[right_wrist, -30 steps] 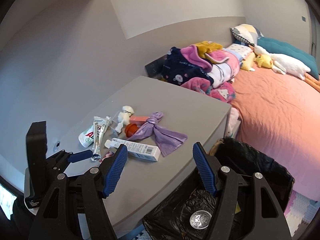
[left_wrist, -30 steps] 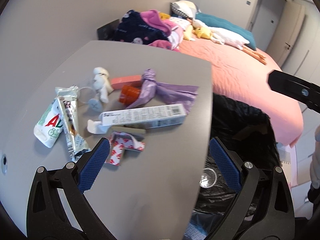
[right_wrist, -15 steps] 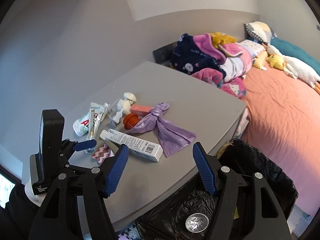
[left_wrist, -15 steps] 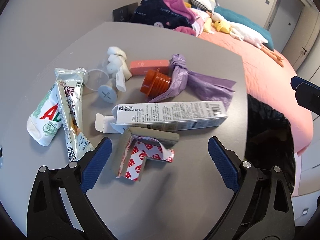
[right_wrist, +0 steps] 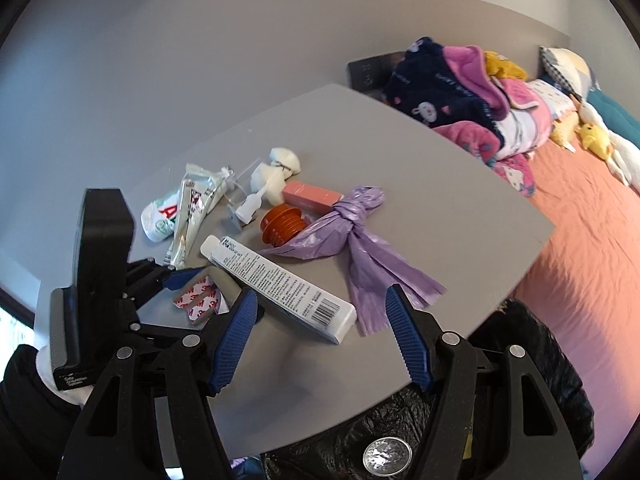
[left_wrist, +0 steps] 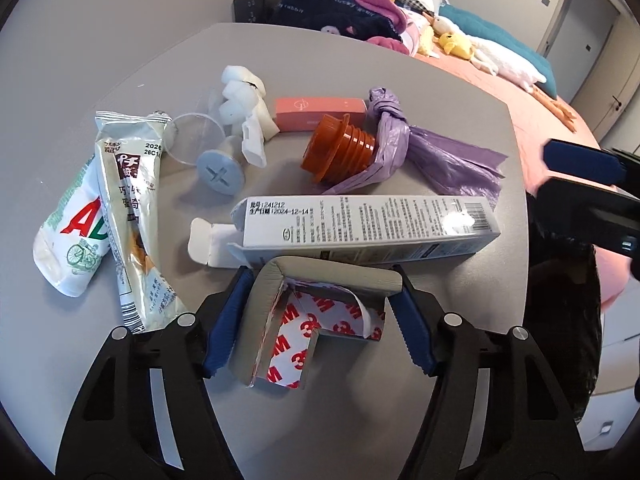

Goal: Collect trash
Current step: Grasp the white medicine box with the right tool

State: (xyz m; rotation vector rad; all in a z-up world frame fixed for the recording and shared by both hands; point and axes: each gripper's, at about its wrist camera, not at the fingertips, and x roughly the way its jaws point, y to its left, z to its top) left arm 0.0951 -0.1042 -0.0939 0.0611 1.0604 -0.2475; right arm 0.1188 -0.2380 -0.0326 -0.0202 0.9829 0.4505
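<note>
Trash lies on a grey table. My left gripper is open, its jaws on either side of a grey L-shaped foam corner with red 3M tape backing, which also shows in the right wrist view. Behind it lie a long white box, an orange ribbed cap, a knotted purple bag, a pink box and snack wrappers. My right gripper is open and empty above the white box at the table's near edge.
A bin lined with a black bag stands below the table edge, a foil lid inside. White tissue and a clear cup lie at the back. A bed with an orange sheet is to the right.
My left gripper has moved forward and down over the table until its jaws straddle the foam corner. My right gripper has moved closer to the white box.
</note>
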